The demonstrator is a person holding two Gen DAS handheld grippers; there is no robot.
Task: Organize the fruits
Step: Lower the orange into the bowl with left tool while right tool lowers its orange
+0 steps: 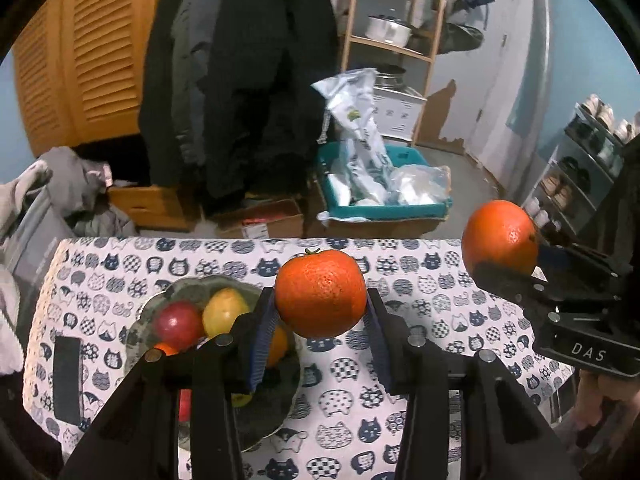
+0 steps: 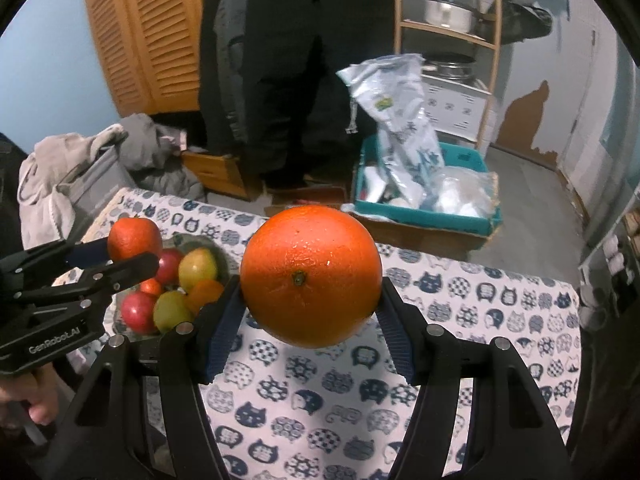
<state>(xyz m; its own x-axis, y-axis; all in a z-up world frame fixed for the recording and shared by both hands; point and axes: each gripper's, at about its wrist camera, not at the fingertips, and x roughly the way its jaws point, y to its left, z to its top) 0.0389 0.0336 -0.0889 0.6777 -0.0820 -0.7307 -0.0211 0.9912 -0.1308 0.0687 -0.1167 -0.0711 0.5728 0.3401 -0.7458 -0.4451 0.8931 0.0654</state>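
In the left wrist view, our left hand-held gripper (image 1: 320,312) is closed on a tangerine (image 1: 320,293) with a small green stem, its blue pads pressing both sides and lifting it clear of the worktop (image 1: 420,392), which wears a cat-print cloth. Below and to the left sits a glass bowl (image 1: 160,300) holding a red apple (image 1: 178,325), a yellow-green pear (image 1: 224,310) and more fruit partly hidden behind the finger. A dark flat strip (image 1: 67,380) lies on the cloth left of the bowl. At the right, our right hand-held gripper (image 1: 500,268) clasps an orange (image 1: 500,236), also in the air. In the right wrist view, that orange (image 2: 311,276) fills the middle, squeezed between the pads of the right hand-held gripper (image 2: 311,308), stem end toward the camera, above the cloth (image 2: 480,320). To the left, the left hand-held gripper (image 2: 128,254) grips the tangerine (image 2: 135,238) just above the bowl (image 2: 216,252), where we see two apples (image 2: 138,311), two pears (image 2: 198,268) and small orange fruit. A teal bin (image 2: 424,216) of bags stands on the floor beyond.
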